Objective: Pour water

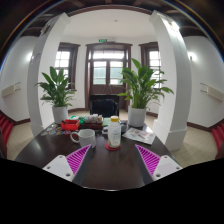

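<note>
A clear bottle (114, 132) with a yellow cap and a red base stands upright on the dark round table (105, 168), just ahead of my fingers and between their lines. A white cup (85, 136) stands to its left. My gripper (112, 158) is open and empty, its two magenta-padded fingers (79, 158) spread wide over the table, short of the bottle.
A red container (69, 125) and other small items sit at the table's far left. Papers or a tray (138, 133) lie at the far right. Two potted plants (140, 90) stand behind the table, before a dark fireplace and doors.
</note>
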### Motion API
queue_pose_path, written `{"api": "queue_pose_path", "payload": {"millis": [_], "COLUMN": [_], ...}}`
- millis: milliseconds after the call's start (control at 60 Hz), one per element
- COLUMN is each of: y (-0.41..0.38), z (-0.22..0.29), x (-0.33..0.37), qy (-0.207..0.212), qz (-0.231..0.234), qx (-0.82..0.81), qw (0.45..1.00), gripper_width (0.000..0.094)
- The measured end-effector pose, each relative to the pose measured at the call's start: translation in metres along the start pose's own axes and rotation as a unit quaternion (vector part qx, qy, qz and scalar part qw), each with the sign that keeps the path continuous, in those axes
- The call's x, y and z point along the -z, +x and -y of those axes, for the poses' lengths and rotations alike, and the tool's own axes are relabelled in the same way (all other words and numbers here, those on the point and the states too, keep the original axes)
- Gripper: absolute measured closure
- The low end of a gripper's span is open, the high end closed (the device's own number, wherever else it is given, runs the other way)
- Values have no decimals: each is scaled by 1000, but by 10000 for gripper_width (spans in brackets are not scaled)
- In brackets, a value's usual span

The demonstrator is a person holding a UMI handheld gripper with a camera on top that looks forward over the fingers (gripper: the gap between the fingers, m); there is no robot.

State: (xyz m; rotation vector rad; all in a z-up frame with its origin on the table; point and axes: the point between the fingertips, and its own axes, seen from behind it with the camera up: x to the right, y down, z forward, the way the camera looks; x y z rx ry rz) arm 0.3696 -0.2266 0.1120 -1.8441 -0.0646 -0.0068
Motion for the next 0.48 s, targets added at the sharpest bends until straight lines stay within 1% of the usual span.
{"api": "queue_pose_path", "payload": {"millis": [133,217,300,433,483], "y": [1,-2,-5,2,0], "z": [25,33,37,42,40], "x": [20,25,32,35,36], "qy": [27,39,43,53,50], "qz": [-9,-7,-3,-24,-23], "qx": [-9,-13,-10,4,1], "qw": [1000,999,999,998,998], "gripper_width": [78,83,88,78,82]}}
